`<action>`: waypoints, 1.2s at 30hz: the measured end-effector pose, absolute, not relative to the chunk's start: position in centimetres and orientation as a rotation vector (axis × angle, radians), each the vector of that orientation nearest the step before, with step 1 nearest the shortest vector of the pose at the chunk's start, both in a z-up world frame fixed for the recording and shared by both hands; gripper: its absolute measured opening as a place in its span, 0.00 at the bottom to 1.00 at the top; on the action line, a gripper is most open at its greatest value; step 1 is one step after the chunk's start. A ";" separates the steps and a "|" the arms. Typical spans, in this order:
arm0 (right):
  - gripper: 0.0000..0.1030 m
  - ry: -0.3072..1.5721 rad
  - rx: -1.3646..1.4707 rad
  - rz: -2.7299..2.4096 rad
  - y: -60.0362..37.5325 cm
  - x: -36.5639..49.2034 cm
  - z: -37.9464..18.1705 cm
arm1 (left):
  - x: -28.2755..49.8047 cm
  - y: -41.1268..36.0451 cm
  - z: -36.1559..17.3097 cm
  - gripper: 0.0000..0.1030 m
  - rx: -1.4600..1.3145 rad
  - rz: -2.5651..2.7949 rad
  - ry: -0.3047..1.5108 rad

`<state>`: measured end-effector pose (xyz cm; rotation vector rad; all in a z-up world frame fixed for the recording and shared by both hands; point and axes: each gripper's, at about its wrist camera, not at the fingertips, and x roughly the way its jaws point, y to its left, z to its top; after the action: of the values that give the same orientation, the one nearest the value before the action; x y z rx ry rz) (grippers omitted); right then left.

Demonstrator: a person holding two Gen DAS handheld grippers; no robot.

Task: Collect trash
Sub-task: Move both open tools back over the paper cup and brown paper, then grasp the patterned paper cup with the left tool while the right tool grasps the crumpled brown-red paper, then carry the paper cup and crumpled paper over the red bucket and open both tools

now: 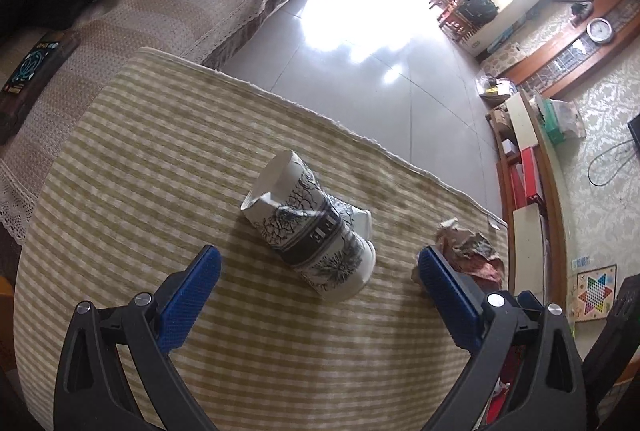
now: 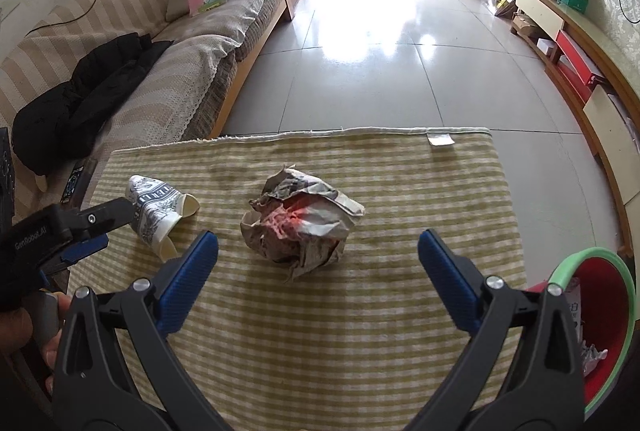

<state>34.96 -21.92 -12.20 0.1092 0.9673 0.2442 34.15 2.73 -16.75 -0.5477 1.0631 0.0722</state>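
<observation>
A crushed white paper cup (image 1: 310,233) with black floral print lies on its side on the green striped cloth (image 1: 160,159). My left gripper (image 1: 318,265) is open just short of it, with the cup between the fingers' lines. In the right wrist view the cup (image 2: 158,213) lies at the left with the left gripper (image 2: 80,231) beside it. A crumpled newspaper ball (image 2: 300,227) lies ahead of my open right gripper (image 2: 318,247). The ball also shows in the left wrist view (image 1: 470,251), behind the right finger.
A red bin with a green rim (image 2: 596,319) stands at the cloth's right edge, with trash inside. A sofa (image 2: 168,71) with a black jacket (image 2: 88,91) runs along the left. Tiled floor (image 2: 380,51) lies beyond. Low shelving (image 2: 580,71) lines the right wall.
</observation>
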 end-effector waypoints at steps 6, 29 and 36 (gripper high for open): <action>0.96 0.992 0.073 0.239 -20.3 37.0 -13.9 | 36.4 2.4 -18.4 0.86 -0.570 0.147 1.116; 0.47 1.077 0.106 0.265 -18.7 38.9 -17.1 | 39.6 -1.5 -20.0 0.44 -0.416 0.049 1.167; 0.45 1.056 0.159 0.290 -20.1 36.9 -15.3 | 38.3 -1.3 -18.2 0.44 -0.315 0.024 1.123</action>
<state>36.88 -20.13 -15.30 0.1594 1.0561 0.2902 38.30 -1.33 -18.23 -0.3148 1.1232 0.0245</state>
